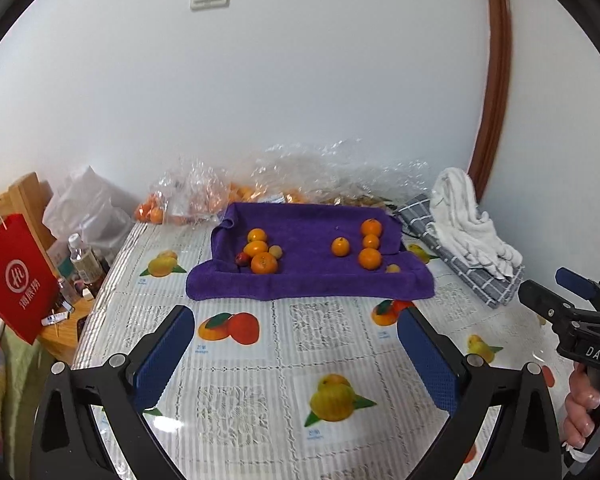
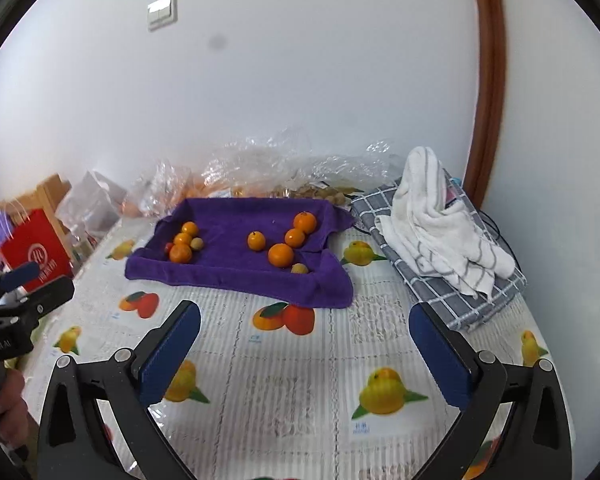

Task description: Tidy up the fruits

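Note:
A purple towel (image 1: 308, 276) (image 2: 236, 276) with turned-up edges lies at the back of the fruit-print tablecloth. On its left sit three oranges (image 1: 264, 263) (image 2: 181, 253) with a small red fruit (image 1: 242, 259) and a pale one (image 1: 275, 251). On its right lie several oranges (image 1: 369, 258) (image 2: 281, 255) and a small pale fruit (image 1: 393, 268) (image 2: 299, 268). My left gripper (image 1: 296, 314) (image 2: 48, 278) hovers in front of the towel, open and holding nothing. My right gripper (image 2: 305, 310) (image 1: 546, 286) is beside it, also open, with nothing between its fingers.
Clear plastic bags (image 1: 204, 200) with more oranges crowd the wall behind the towel. A grey checked cloth (image 2: 452, 292) with a white towel (image 2: 432, 220) on it lies at the right. A red paper bag (image 1: 16, 276) and bottles (image 1: 82, 256) stand left of the table.

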Demonstrator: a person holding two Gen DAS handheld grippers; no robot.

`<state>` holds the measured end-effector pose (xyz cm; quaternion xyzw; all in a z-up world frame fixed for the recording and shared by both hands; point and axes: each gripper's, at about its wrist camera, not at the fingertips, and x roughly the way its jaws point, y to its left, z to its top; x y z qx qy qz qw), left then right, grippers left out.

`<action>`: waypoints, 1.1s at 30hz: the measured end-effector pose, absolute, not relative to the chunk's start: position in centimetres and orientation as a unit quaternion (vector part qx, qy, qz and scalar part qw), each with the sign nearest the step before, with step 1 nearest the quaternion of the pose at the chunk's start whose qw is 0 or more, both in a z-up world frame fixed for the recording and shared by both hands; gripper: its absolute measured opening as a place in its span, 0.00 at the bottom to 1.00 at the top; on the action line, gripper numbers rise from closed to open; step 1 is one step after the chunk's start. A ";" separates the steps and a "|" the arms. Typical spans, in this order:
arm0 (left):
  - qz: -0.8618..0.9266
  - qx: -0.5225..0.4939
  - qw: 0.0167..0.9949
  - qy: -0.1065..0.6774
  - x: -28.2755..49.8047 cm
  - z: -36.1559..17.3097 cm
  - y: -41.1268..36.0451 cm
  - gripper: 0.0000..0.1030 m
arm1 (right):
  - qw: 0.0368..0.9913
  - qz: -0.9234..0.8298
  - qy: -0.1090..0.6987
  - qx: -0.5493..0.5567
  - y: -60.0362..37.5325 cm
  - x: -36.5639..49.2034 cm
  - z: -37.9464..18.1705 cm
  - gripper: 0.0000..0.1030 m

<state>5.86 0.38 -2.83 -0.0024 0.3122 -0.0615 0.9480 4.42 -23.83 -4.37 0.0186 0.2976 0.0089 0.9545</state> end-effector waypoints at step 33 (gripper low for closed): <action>-0.051 0.000 0.953 0.298 3.6 -1.6 -1.0 0.99 | 0.954 -0.008 0.300 0.013 -24.4 2.4 -4.6 1.00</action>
